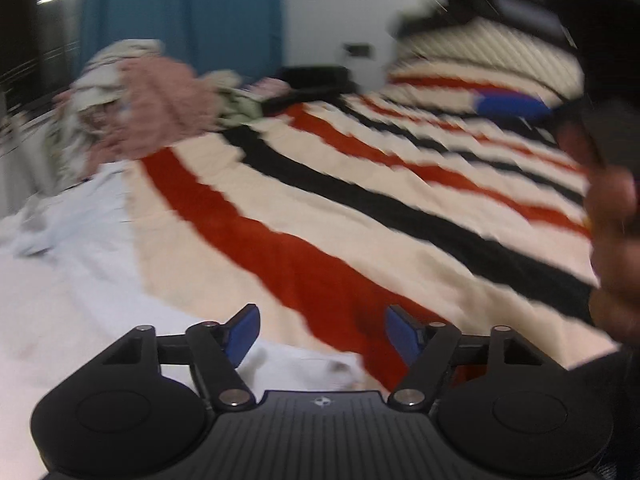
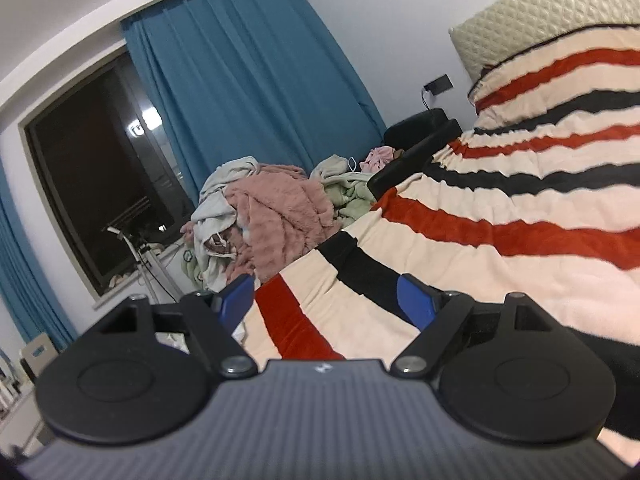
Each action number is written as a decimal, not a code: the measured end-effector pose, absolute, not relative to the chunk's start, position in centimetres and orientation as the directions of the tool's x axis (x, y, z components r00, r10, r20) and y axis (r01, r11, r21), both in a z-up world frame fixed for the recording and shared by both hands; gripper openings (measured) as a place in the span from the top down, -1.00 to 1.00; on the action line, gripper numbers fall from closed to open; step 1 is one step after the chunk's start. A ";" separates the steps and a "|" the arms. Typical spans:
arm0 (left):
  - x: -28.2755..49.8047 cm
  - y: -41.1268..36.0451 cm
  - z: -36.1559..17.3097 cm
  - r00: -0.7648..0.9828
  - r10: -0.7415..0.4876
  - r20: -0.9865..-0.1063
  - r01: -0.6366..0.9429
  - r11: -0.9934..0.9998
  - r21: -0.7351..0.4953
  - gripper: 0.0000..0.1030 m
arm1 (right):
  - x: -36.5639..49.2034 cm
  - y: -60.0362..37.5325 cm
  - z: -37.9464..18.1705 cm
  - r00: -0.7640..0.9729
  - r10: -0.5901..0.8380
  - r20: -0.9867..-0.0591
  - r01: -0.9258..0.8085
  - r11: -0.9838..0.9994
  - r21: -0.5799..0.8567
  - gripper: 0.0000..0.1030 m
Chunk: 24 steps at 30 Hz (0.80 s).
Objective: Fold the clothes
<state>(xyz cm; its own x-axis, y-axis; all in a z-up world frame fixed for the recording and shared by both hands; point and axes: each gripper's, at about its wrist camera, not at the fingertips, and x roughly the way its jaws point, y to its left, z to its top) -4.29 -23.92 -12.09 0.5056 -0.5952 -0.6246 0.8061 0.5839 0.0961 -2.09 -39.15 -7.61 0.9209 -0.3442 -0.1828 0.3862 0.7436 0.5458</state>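
Nearby, clothes pile beside striped blanket

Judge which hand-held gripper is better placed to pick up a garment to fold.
Left, probably. The left hand-held gripper is open and angled down right over the white garment on the striped blanket. The right hand-held gripper is open too, but only blanket lies beneath it.
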 end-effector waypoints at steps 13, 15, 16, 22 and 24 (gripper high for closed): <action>-2.6 -18.1 -12.3 0.525 -0.556 -0.644 0.692 0.720 -0.058 0.89 | -1.5 -39.6 -8.6 0.922 -0.316 -0.225 0.387 0.720 0.576 -0.58; -2.8 -14.2 -9.8 0.540 -0.584 -0.606 0.630 0.758 -0.169 0.89 | -1.5 -39.4 -8.4 0.924 -0.313 -0.219 0.381 0.727 0.571 -0.58; -3.1 -12.2 -8.7 0.556 -0.590 -0.585 0.603 0.771 -0.206 0.89 | -1.6 -39.3 -8.3 0.926 -0.311 -0.215 0.377 0.732 0.567 -0.58; -4.7 -1.4 -5.6 0.593 -0.567 -0.571 0.409 0.824 -0.392 0.92 | -1.2 -37.8 -7.6 0.935 -0.285 -0.211 0.354 0.779 0.518 -0.58; -4.7 0.7 -6.5 0.573 -0.530 -0.625 0.342 0.848 -0.405 0.92 | -0.8 -37.2 -7.4 0.942 -0.254 -0.221 0.333 0.800 0.500 -0.58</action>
<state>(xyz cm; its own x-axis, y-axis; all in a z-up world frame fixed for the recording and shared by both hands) -4.67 0.67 -6.49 0.5730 -0.5298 -0.6253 0.3421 0.8480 -0.4049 -0.75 -37.23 -7.41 0.9416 -0.2539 -0.2211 0.3330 0.7995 0.4999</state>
